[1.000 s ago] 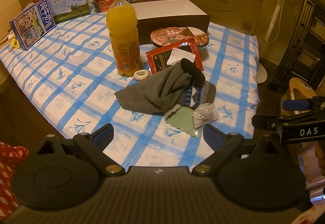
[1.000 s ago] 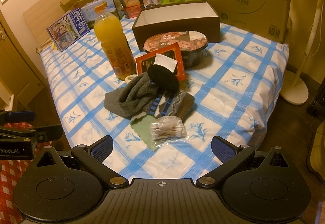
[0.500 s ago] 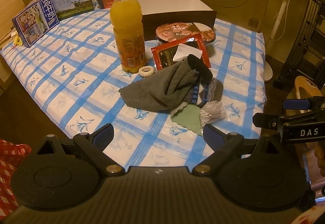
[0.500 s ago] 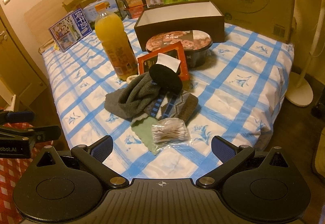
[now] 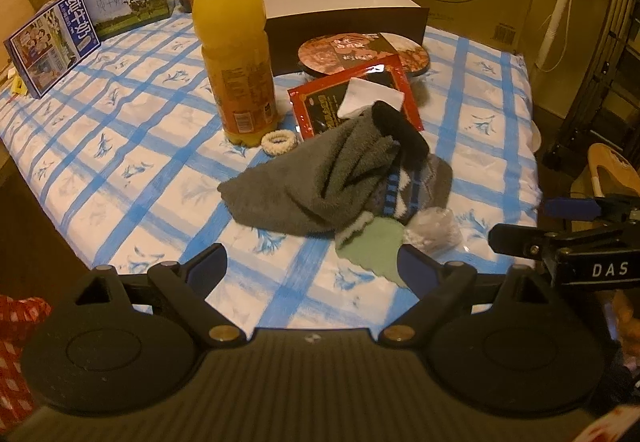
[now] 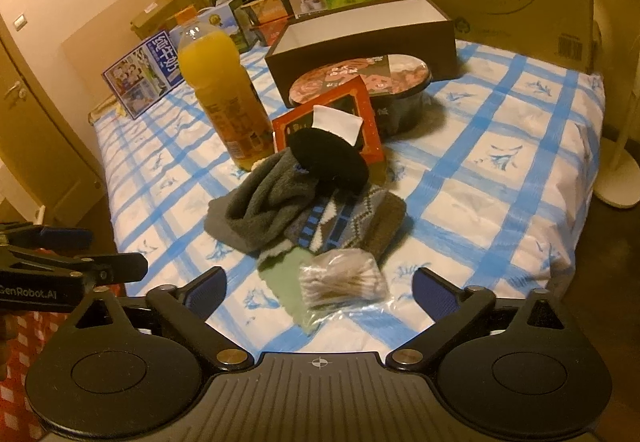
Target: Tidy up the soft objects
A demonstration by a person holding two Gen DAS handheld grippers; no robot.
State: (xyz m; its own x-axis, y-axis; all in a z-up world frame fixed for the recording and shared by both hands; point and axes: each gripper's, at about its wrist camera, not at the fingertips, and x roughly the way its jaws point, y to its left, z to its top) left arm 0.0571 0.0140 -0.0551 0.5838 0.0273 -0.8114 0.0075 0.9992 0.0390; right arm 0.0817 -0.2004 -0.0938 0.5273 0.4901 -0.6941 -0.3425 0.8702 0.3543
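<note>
Two grippers hover with nothing between their fingers: left gripper (image 5: 312,266) spread wide, right gripper (image 6: 320,288) wide too, its jaws having just narrowed slightly. Mid-frame lies the grey sock pile (image 6: 276,205); best pinch one loose fold, clear of the cotton-swab bag (image 6: 340,280).

- Left hand-held gripper (image 5: 312,266): jaws spread wide, nothing between them, over near edge of worktop (image 5: 120,113) with blue-checked cloth.
- Grey sock (image 5: 308,177) heaped with patterned sock (image 5: 416,189); black sock (image 5: 400,133) on top.
- Green cloth (image 5: 376,246) and cotton-swab bag (image 5: 434,232) just beside heap.
- Orange juice bottle (image 5: 236,57) upright; scrunchie (image 5: 279,142) at its base.
- Right hand-held gripper (image 5: 560,226) at right edge.
</note>
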